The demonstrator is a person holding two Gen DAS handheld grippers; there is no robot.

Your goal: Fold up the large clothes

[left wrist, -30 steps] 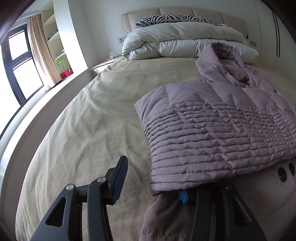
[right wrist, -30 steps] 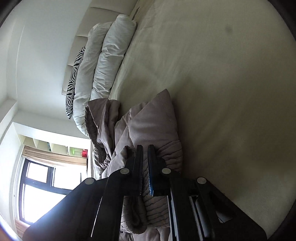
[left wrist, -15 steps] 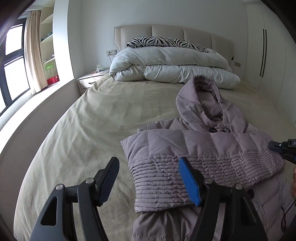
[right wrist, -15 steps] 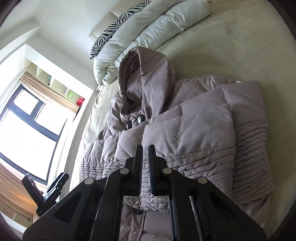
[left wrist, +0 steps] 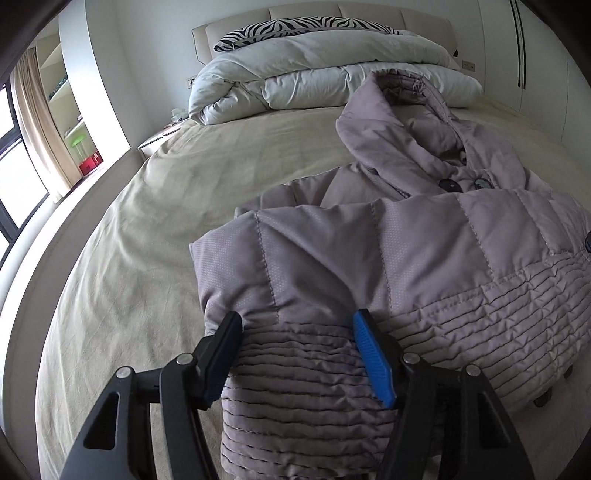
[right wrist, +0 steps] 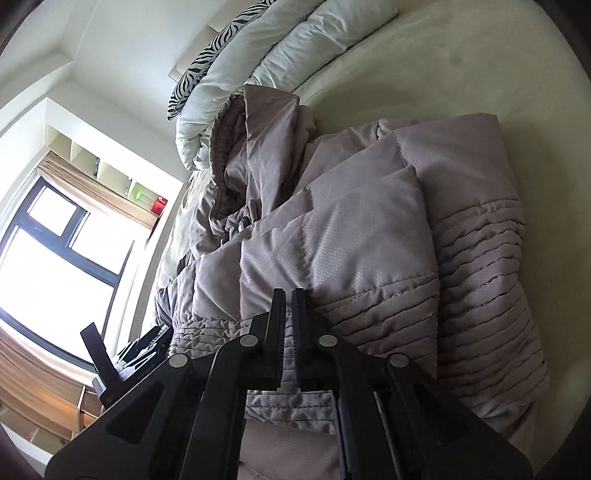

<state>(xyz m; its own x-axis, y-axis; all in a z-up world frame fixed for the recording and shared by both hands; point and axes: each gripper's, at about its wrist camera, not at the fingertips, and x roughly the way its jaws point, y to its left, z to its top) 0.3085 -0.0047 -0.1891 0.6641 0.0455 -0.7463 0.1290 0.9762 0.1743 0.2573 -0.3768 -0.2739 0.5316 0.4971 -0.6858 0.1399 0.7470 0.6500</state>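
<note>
A mauve quilted hooded jacket [left wrist: 406,236] lies on the beige bed, its sleeves folded across the front and its hood [left wrist: 399,122] pointing to the headboard. My left gripper [left wrist: 295,347] is open, its jaws straddling the ribbed cuff end of the folded sleeve. My right gripper [right wrist: 288,306] is shut with nothing between its fingers, resting over the jacket [right wrist: 351,229] near the ribbed sleeve. The left gripper [right wrist: 122,358] shows at the lower left of the right wrist view.
A rolled white duvet [left wrist: 314,74] and a zebra pillow [left wrist: 295,27] lie at the headboard. A nightstand [left wrist: 159,136] and a window [right wrist: 55,258] stand to the left. Beige sheet [left wrist: 140,221] spreads left of the jacket.
My left gripper has moved forward so its open jaws now straddle the sleeve cuff. My right gripper has dropped closer to the jacket and tilted, still shut.
</note>
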